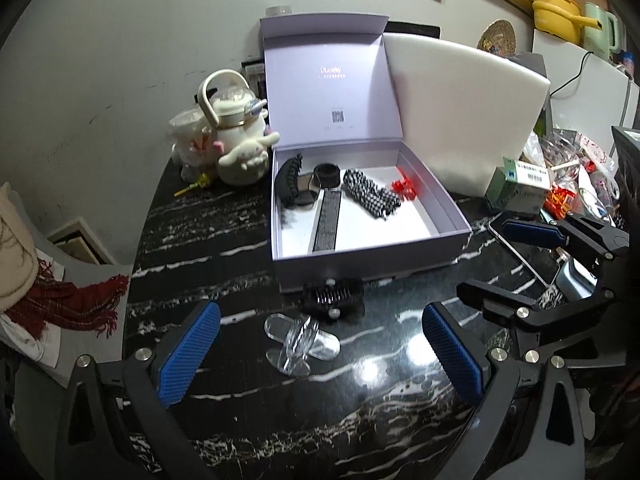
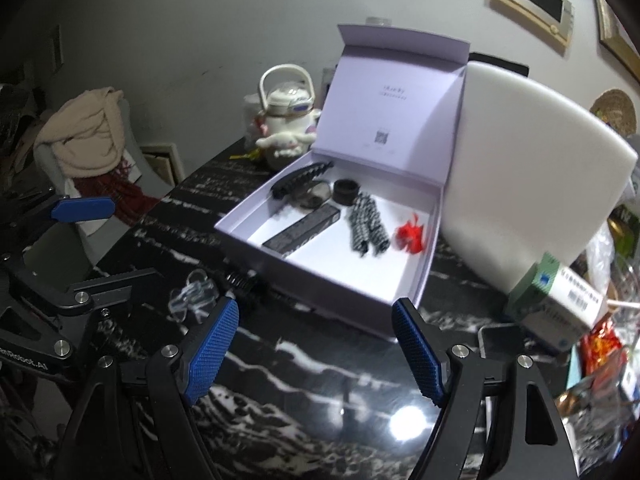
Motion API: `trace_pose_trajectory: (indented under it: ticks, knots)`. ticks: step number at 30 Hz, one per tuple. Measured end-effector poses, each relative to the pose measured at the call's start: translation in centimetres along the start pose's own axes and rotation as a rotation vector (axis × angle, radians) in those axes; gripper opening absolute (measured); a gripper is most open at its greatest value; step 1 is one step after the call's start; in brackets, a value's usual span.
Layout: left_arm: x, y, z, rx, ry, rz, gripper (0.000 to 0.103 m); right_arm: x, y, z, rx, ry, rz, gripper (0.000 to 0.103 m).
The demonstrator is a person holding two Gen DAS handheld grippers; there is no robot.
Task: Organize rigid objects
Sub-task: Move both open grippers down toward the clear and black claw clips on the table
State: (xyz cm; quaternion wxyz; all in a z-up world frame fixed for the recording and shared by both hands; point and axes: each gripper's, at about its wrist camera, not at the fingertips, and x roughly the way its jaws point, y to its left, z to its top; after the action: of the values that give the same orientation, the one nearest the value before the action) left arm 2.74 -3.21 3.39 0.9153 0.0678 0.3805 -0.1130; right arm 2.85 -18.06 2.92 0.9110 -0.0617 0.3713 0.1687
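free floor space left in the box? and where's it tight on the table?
Bare floor in the lavender box: front-right corner, below the red clip, plus a strip left of the black comb. Back row is packed. Outside, the clear clip and black claw clip crowd the front wall; the right edge is cluttered.

Open box [image 1: 372, 248] top reachable from above, raised lid [image 1: 328, 84] and foam board [image 1: 460, 120] blocking behind

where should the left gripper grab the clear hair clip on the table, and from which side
Grip the clear hair clip across its raised middle hinge, coming down from above and slightly from the near side. Its flat, see-through wings lie low on the marble table and offer little to pinch, while the centre stands up. The left gripper is open and already straddles it; the black claw clip sits just behind.
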Motion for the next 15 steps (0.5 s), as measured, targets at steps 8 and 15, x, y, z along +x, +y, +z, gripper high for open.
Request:
trace_pose_trajectory:
  ticks: [8, 15]
  knots:
    - [1.2, 0.5, -2.4, -0.028, 0.054, -0.022, 0.103, 1.5, 1.2, -2.4, -0.004, 0.063, 0.041, 0.08]
    - [3.1, 1.5, -3.9, -0.067, 0.09, -0.066, 0.103, 3.3, 1.4, -3.8, 0.014, 0.111, 0.078, 0.08]
